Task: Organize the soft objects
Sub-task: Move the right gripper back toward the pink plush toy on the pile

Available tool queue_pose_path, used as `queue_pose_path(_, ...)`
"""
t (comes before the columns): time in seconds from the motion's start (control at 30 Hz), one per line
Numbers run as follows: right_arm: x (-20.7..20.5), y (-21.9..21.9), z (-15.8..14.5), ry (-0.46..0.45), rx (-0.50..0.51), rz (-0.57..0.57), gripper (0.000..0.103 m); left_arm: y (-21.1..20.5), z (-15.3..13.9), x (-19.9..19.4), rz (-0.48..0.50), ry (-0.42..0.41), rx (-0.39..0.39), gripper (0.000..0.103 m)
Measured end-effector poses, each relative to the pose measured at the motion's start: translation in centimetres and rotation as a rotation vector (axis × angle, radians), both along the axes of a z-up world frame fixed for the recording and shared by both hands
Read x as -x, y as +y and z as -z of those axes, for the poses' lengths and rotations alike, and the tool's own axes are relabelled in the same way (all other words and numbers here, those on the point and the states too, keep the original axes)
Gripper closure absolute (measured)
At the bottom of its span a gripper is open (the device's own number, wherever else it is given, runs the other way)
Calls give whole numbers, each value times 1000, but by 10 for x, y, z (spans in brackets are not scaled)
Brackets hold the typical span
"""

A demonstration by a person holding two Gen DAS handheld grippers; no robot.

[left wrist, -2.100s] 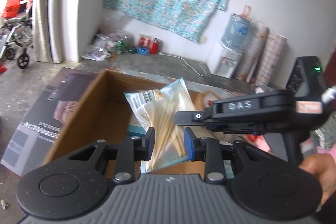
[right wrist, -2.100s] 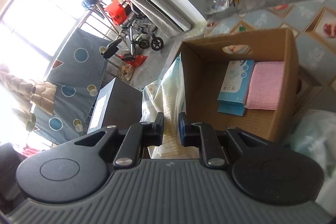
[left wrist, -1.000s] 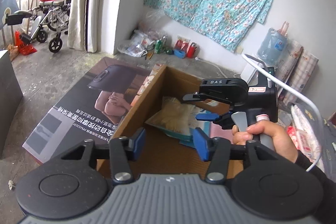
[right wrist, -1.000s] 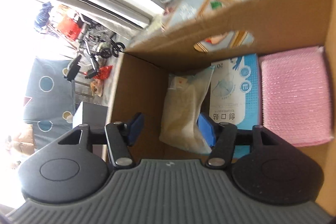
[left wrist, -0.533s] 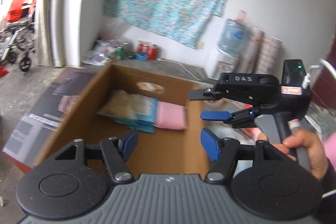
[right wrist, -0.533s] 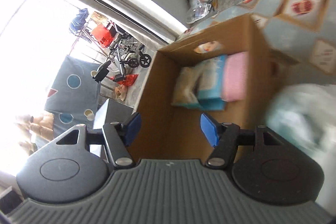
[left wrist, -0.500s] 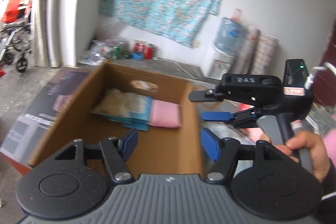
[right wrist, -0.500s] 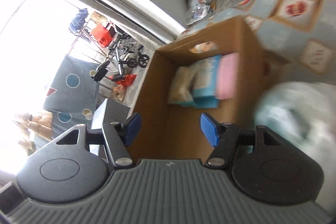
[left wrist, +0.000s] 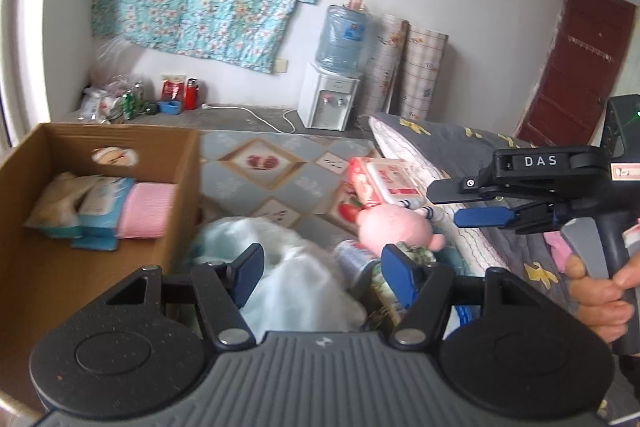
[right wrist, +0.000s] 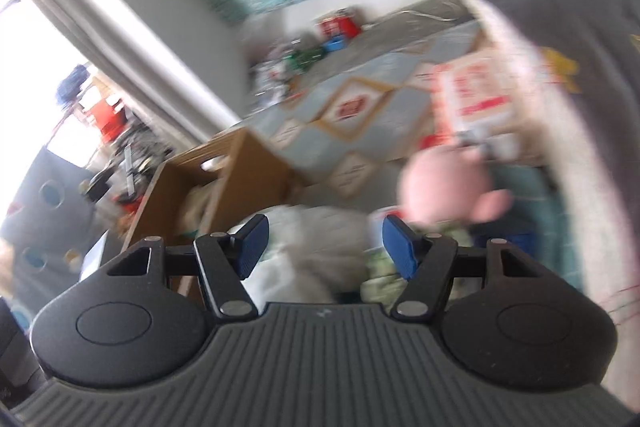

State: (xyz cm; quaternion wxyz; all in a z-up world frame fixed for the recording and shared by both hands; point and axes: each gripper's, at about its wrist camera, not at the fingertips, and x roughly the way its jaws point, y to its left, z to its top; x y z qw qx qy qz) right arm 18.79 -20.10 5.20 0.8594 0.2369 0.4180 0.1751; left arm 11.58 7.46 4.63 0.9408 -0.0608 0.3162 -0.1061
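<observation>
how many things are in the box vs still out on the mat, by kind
In the cardboard box:
clear bag: 1
blue packs: 2, stacked
pink cloth: 1
Outside:
pink plush toy: 1
white bag: 1
red-and-white pack: 1
can: 1
Total: 8

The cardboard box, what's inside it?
Inside the cardboard box lie a pale bag, blue packs and a pink cloth, side by side. Whatever is underneath them is hidden.

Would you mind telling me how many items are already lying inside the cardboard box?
3 visible in the cardboard box: a beige bag at left, a blue packet in the middle, a pink cloth at right. More may be hidden underneath.
</observation>
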Motion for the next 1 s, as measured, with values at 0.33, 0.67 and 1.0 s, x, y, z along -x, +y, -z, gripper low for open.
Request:
queue_pose_path(0.33,-56,-12,69,99,46,87,44,-50,39,-63,34,63,16,64)
queue_pose_path(0.67,-72,-13,79,86,109,57,69,-86,66,-113,96,139,-21,67)
queue_pose_path(1.0,-69,-43,89,137,-150,33,84,-114,79,-131,185,166,-54,51)
